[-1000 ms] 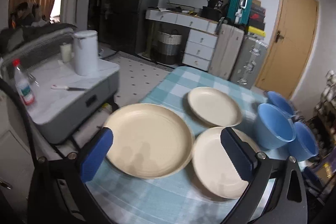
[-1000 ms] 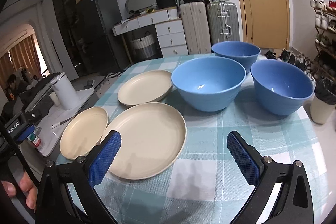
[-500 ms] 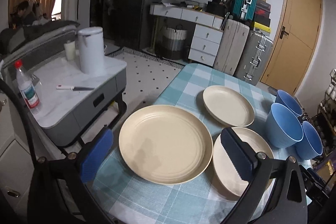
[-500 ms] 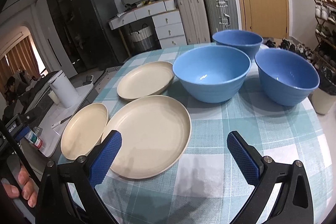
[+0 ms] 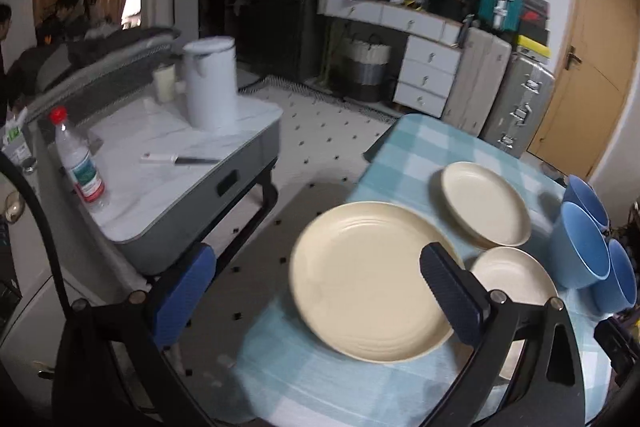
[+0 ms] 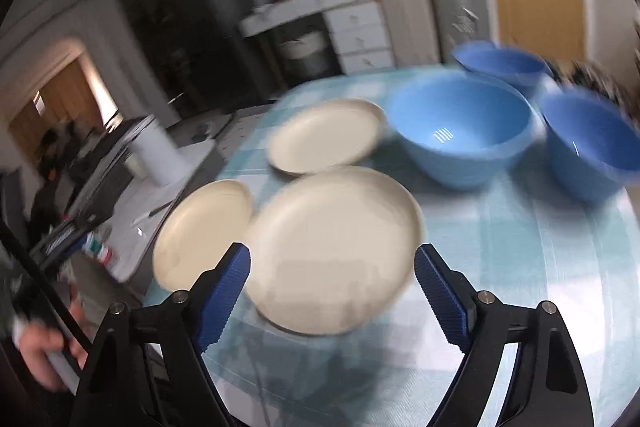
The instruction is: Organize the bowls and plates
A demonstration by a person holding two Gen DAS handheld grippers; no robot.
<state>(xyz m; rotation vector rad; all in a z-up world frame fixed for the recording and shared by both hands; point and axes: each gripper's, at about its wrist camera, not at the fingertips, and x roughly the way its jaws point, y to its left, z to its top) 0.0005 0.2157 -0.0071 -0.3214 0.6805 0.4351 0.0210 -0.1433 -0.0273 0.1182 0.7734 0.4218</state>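
Three cream plates and three blue bowls sit on a table with a blue checked cloth. In the left wrist view the nearest cream plate (image 5: 368, 283) lies by the table's left edge, with two more plates (image 5: 486, 203) (image 5: 516, 279) and the blue bowls (image 5: 580, 247) beyond. My left gripper (image 5: 318, 293) is open and holds nothing; its left finger (image 5: 184, 295) hangs over the floor. The right wrist view is blurred. My right gripper (image 6: 332, 295) is closing, and the near rim of the big plate (image 6: 332, 247) shows between its pads without touching them. Three bowls (image 6: 460, 127) stand behind it.
Left of the table stands a grey cart (image 5: 168, 187) with a white kettle (image 5: 210, 83), a bottle (image 5: 78, 163) and a knife (image 5: 180, 159). Suitcases (image 5: 516, 99), drawers (image 5: 428, 71) and a door (image 5: 592, 67) line the far wall. A hand (image 6: 48, 347) shows at lower left.
The left gripper has drifted left, off the table's edge, so the plates now sit to the right. The right gripper's jaws have narrowed and it has swung toward the big plate.
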